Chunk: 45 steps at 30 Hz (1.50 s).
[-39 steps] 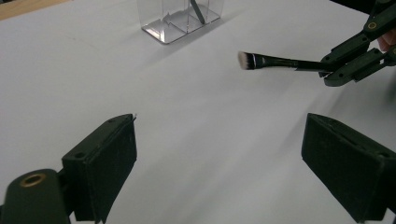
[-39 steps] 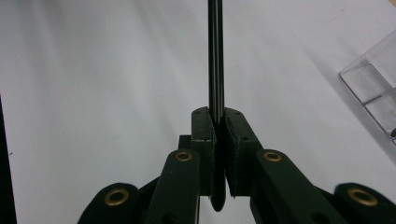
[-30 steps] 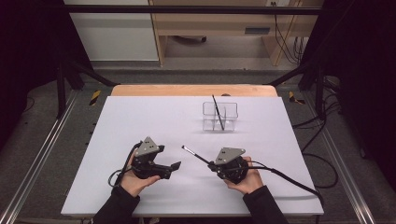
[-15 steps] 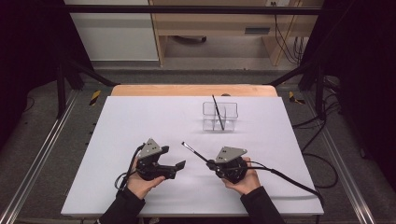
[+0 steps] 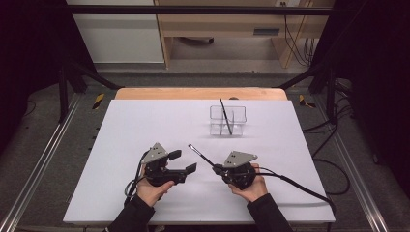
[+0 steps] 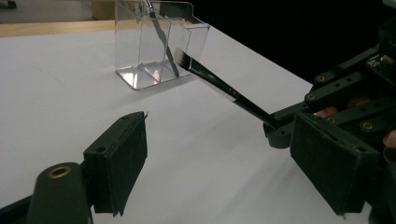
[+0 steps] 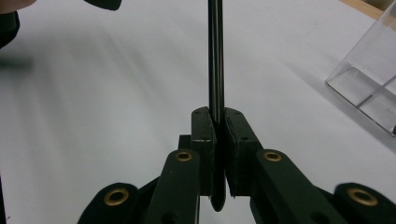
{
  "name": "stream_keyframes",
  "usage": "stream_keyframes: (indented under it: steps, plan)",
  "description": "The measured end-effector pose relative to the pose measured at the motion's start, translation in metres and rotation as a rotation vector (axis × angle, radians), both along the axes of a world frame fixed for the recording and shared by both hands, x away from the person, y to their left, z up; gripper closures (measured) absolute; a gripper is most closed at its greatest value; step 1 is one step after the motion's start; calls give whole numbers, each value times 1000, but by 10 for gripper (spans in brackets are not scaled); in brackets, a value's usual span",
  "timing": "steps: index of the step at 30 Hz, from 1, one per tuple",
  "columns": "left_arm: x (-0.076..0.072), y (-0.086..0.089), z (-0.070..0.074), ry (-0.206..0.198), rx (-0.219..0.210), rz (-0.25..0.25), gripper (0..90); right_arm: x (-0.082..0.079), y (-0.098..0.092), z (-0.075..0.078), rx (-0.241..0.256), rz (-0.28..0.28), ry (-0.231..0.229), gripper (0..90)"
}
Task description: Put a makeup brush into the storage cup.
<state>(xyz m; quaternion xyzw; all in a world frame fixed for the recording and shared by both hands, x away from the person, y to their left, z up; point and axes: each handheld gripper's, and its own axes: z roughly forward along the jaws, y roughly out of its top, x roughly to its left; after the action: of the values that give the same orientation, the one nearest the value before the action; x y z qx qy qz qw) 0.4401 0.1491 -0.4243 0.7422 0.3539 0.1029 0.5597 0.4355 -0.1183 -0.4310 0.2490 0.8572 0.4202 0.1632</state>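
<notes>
High view, landmark: the clear plastic divided organiser box (image 5: 227, 120) stands on the white table (image 5: 145, 125), far from the person; a thin dark brush (image 5: 226, 116) already leans in it.
High view, right gripper (image 5: 216, 168): nearer the person than the box, clenched on the handle end of a slim black make-up brush with a pale flat tip (image 5: 200, 155); the tip points away from the box, toward the left gripper.
High view, left gripper (image 5: 183, 162): also on the near side of the box, its jaws spread apart and holding nothing, just beside the brush tip.
High view, change: against the earlier frames, the left gripper has drawn in toward the brush and the gap has narrowed; this reads as a handover or a re-grip being set up before the brush goes to the box.
Left gripper view: the brush (image 6: 219, 86) crosses in front of the box (image 6: 159, 44); the view's own jaws stand wide, not yet around the brush.
Right gripper view: both pads press on the brush handle (image 7: 215, 60), which runs straight up; a corner of the box (image 7: 369, 70) sits off to one side.
Writing: no brand, label or lettering can be read in any view.
</notes>
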Motion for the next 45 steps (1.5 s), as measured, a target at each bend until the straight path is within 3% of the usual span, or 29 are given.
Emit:
stream_keyframes:
  steps: [10, 17, 31, 45]
  plan:
    - [4, -9, 3, -8, -66, 9, 196, 1, -2, 1, 41, -10, -5, 843]
    - [7, -15, 2, -15, -89, 33, 217, 0, -2, 2, 68, -18, -15, 843]
    - [11, -23, -3, 1, -173, 47, 299, 0, 0, 2, 116, -14, -8, 843]
    - [14, -21, -5, 30, -246, 63, 534, 0, 2, 1, 143, -14, 3, 843]
